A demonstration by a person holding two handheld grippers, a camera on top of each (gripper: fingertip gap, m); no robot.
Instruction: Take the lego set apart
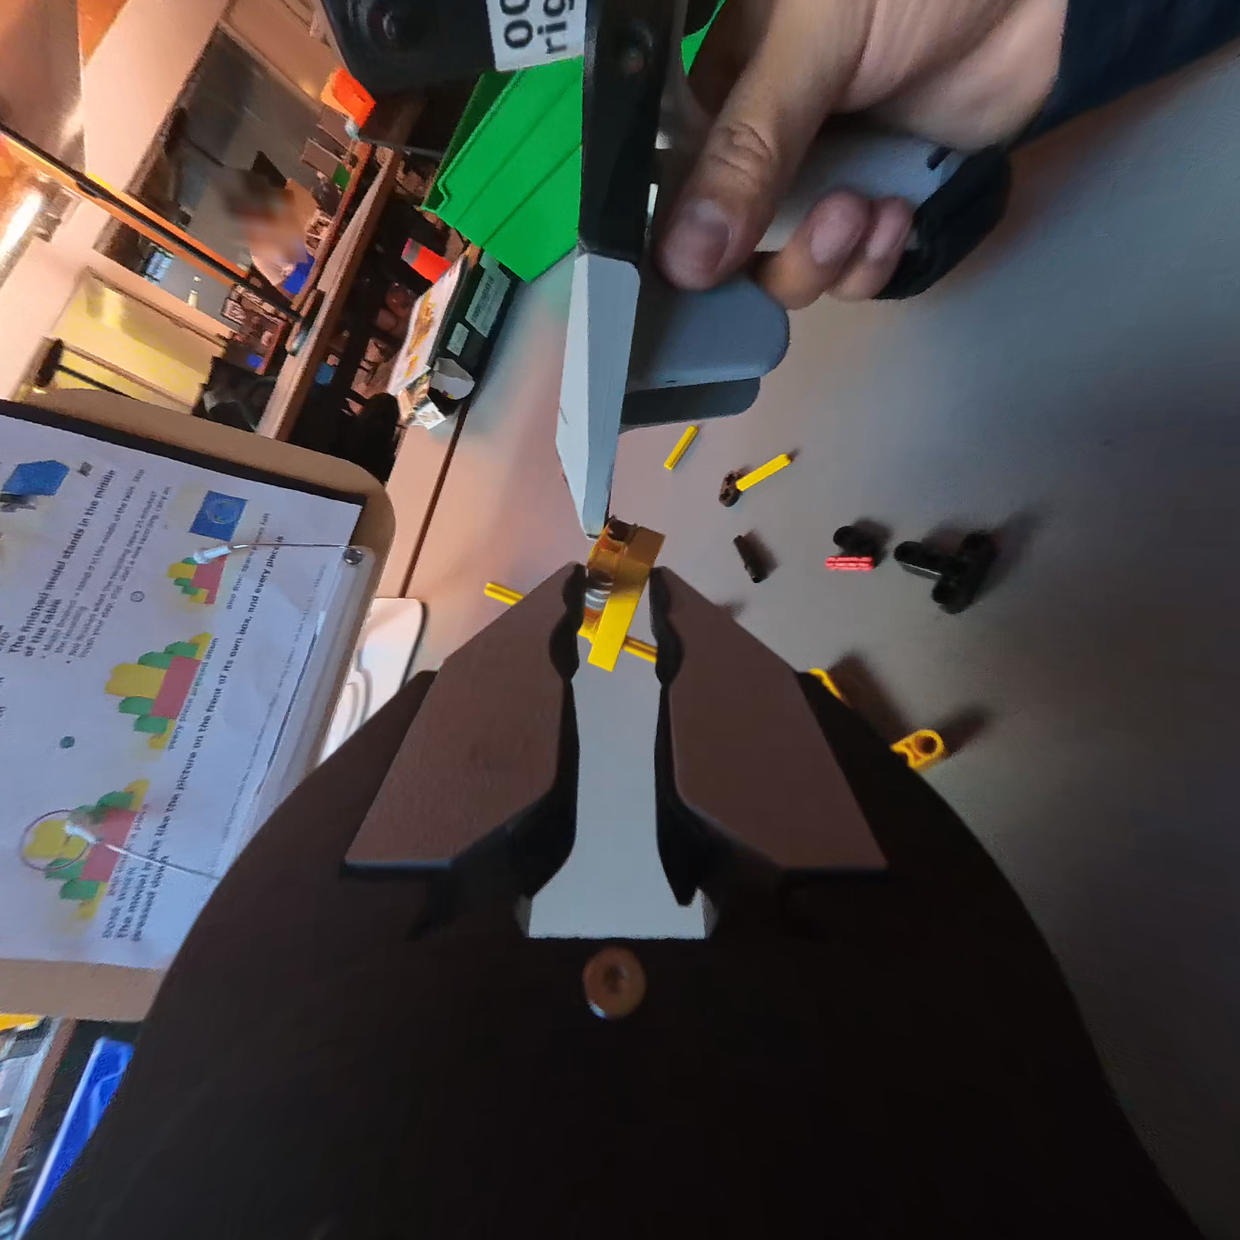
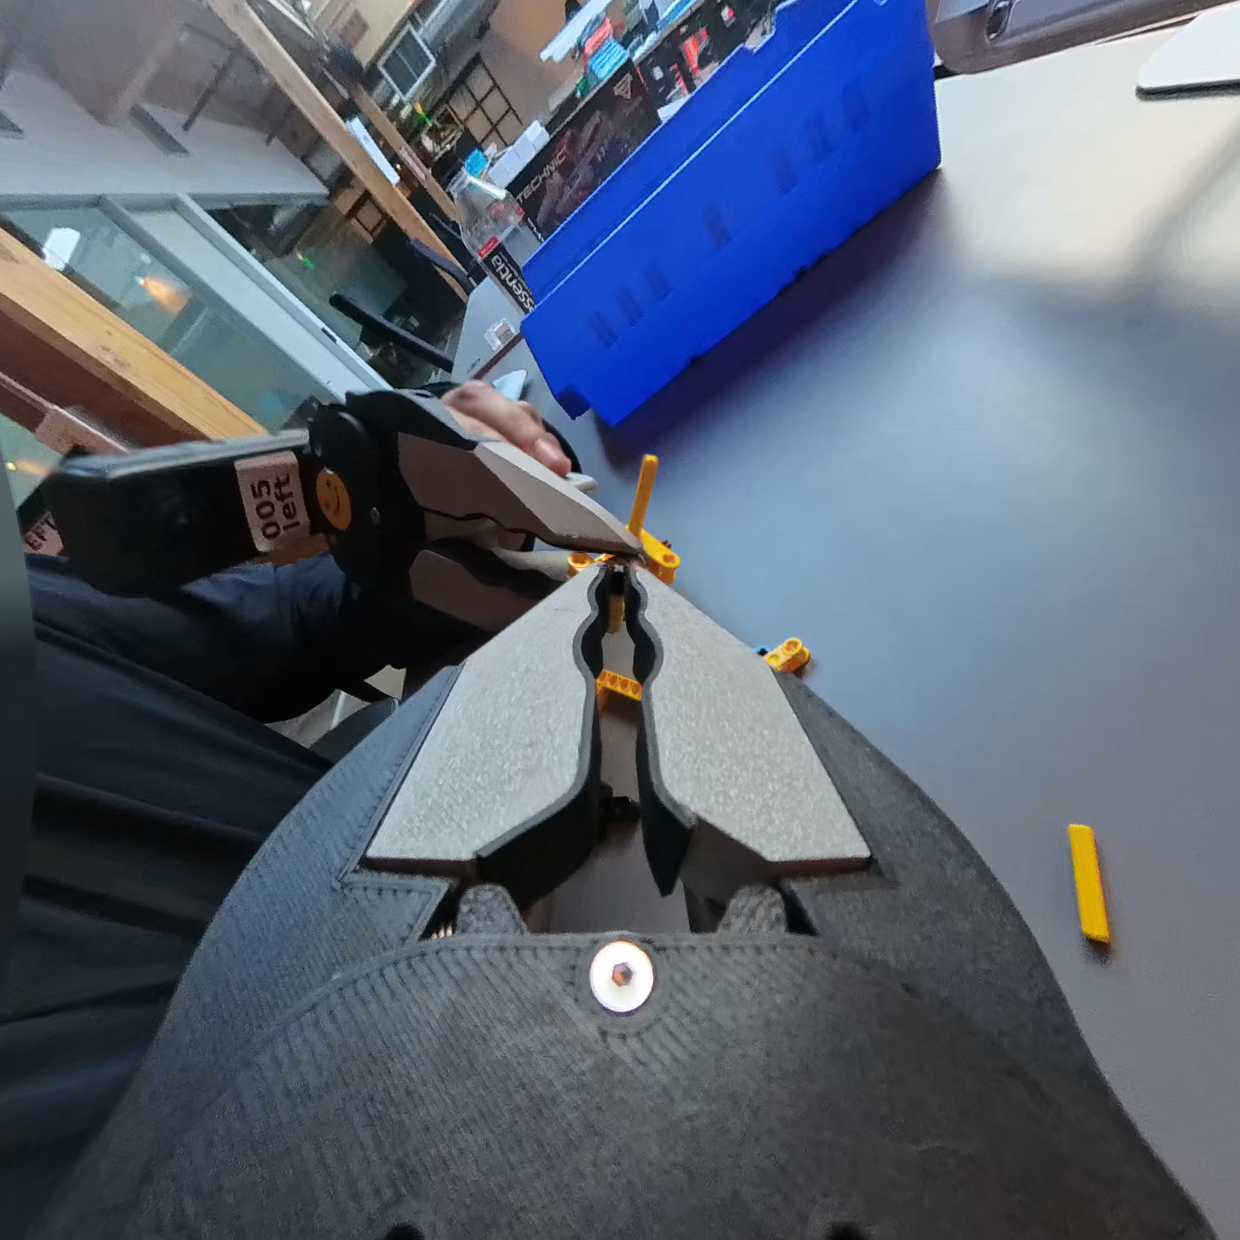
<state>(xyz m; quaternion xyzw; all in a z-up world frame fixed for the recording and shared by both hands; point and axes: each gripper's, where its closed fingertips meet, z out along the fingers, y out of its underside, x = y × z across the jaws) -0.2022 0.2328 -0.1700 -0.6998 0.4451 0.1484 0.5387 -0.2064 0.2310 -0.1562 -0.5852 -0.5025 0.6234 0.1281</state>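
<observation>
The small yellow lego assembly [image 1: 621, 604] sits between my left gripper's [image 1: 616, 580] fingertips, which are shut on it just above the table. A black pin [image 1: 621, 531] sticks out of its far end. My right gripper [image 2: 614, 576] comes in from the other side and is shut on that pin [image 2: 612, 594]; in the left wrist view its grey fingers [image 1: 594, 436] touch the top of the assembly. In the right wrist view my left gripper [image 2: 634, 547] meets my right gripper's tips at the assembly [image 2: 661, 557]. Most of the assembly is hidden by the fingers.
Loose parts lie on the grey table: yellow axles [image 1: 681, 447] [image 2: 1088, 882], a black T-shaped piece [image 1: 949, 567], a red piece [image 1: 849, 562], a dark pin [image 1: 751, 557], yellow connectors [image 1: 919, 748] [image 2: 788, 654]. A green bin [image 1: 517, 174], a blue bin [image 2: 738, 221] and an instruction sheet [image 1: 154, 671] stand around.
</observation>
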